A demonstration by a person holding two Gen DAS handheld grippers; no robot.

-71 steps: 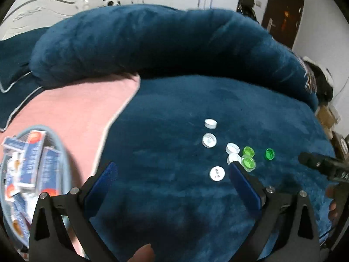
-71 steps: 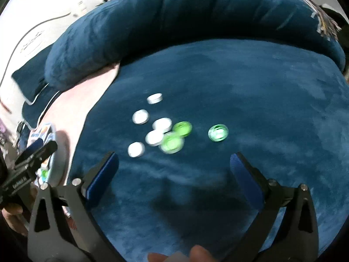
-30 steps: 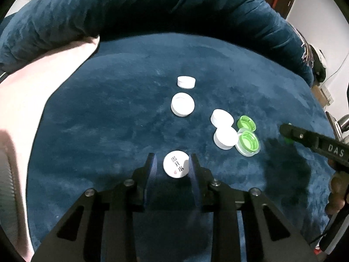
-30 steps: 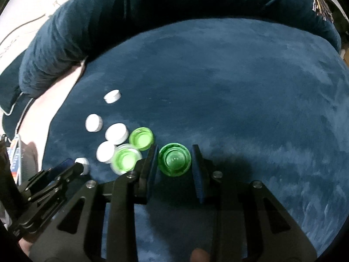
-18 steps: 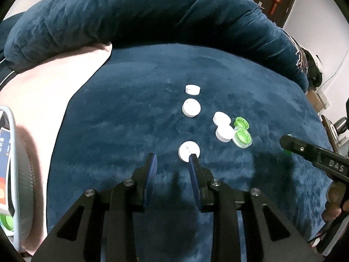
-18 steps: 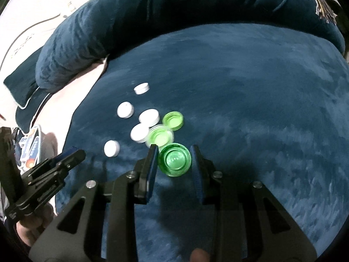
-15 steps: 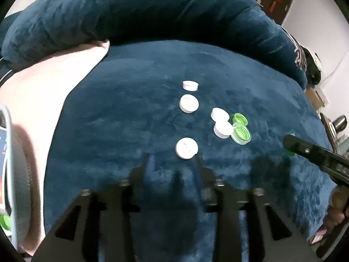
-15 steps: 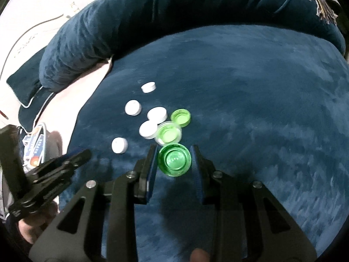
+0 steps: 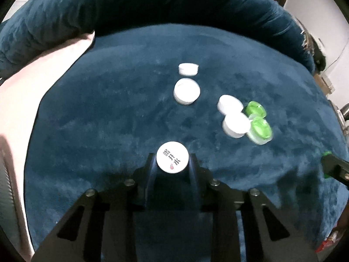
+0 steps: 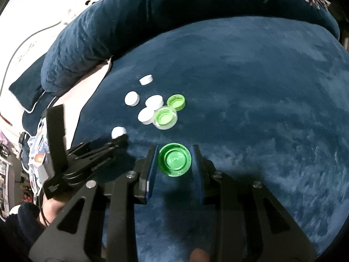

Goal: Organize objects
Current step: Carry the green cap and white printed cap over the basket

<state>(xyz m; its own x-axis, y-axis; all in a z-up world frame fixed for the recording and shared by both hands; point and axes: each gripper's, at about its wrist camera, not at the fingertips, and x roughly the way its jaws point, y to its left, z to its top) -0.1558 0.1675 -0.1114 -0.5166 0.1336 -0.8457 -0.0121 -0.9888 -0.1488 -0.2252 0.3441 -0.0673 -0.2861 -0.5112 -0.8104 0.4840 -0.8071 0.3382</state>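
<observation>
Loose caps [image 9: 186,91] are lying on the blanket [image 9: 109,113] above my left gripper [image 9: 172,163] (frame centre), pillow [image 9: 152,2] behind.

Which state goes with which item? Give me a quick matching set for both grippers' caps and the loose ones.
Items:
1. printed white cap
2. dark green cap
3. farthest white cap
4. clear-rimmed green cap

States:
A. touching a white cap
B. alone at the far end
C. in the left gripper
D. in the right gripper

Pairs: 1-C, 2-D, 3-B, 4-A
</observation>
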